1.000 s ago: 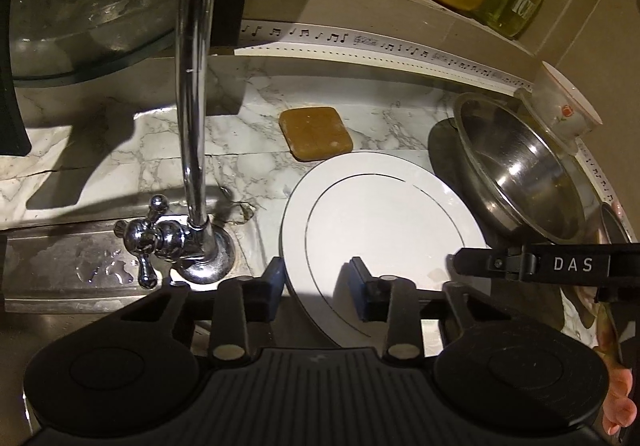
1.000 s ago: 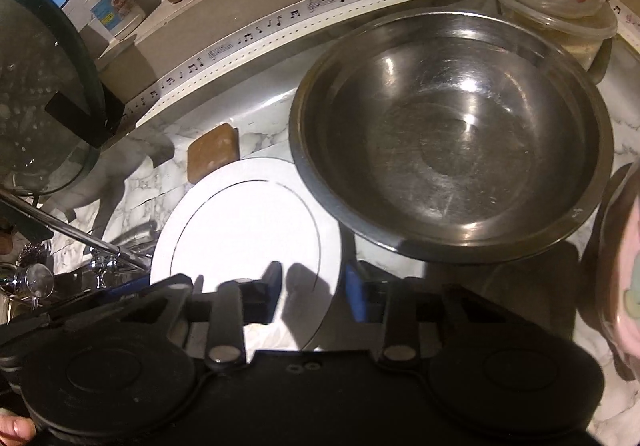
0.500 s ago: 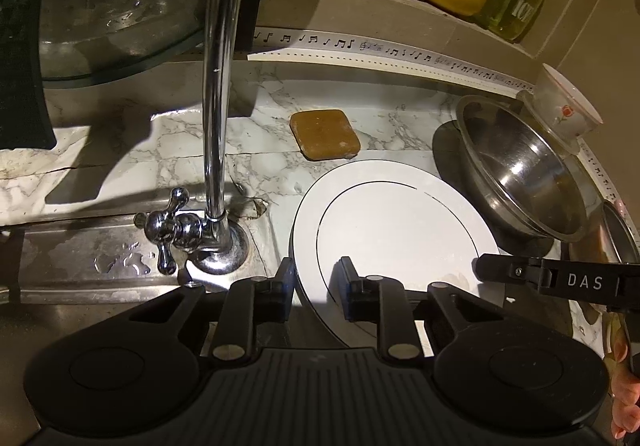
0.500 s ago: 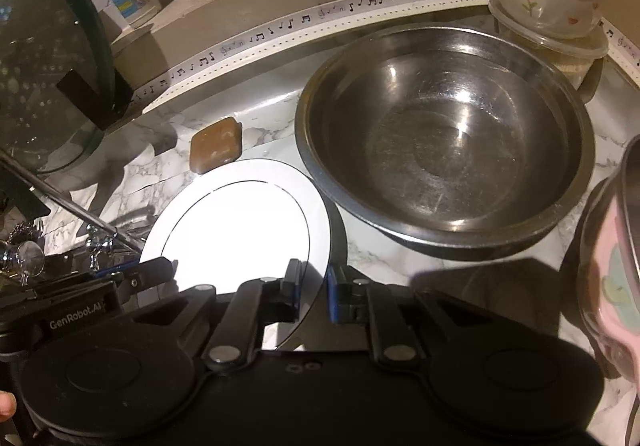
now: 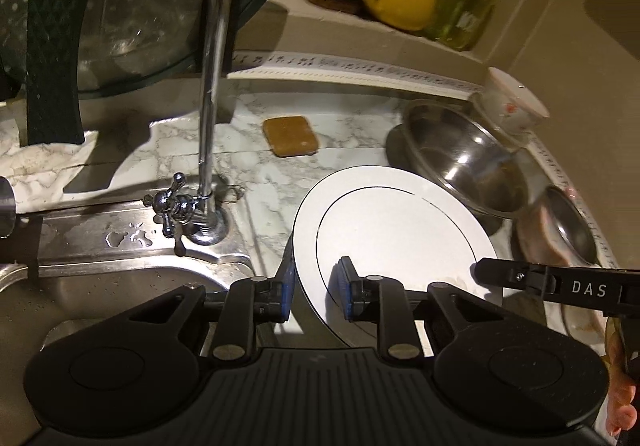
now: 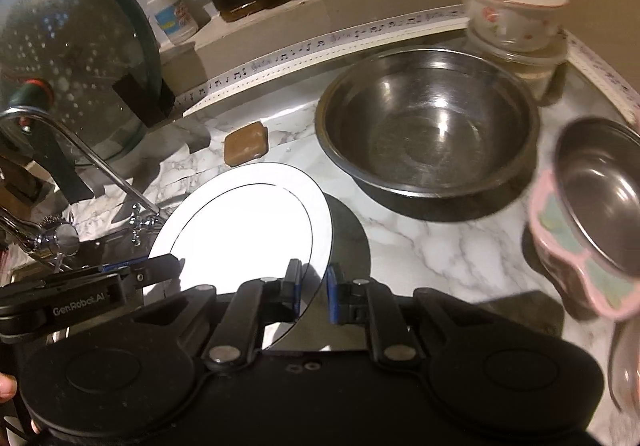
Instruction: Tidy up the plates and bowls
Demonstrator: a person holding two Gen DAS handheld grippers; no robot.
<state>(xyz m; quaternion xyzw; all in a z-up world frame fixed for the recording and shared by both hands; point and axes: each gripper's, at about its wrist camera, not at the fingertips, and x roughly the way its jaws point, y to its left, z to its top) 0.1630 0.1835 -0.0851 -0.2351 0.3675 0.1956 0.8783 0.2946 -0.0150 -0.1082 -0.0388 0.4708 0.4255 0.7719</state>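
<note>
White plate (image 5: 400, 230) clamped both sides; only right wrist shows pink bowl (image 6: 576, 246).

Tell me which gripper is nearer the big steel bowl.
Right. The right gripper grips the white plate's edge on the steel bowl's side; the left gripper grips the opposite edge, by the faucet.

The right tool (image 6: 311, 292) clamps the near right rim of a round white plate (image 6: 244, 221), which sits tilted above the marbled counter (image 6: 440, 246) and casts a dark shadow. Ahead and right stands a large steel bowl (image 6: 428, 129). Far right is a small steel bowl in a pink holder (image 6: 592, 213). The left tool (image 6: 132, 278) grips the plate's left edge.
</note>
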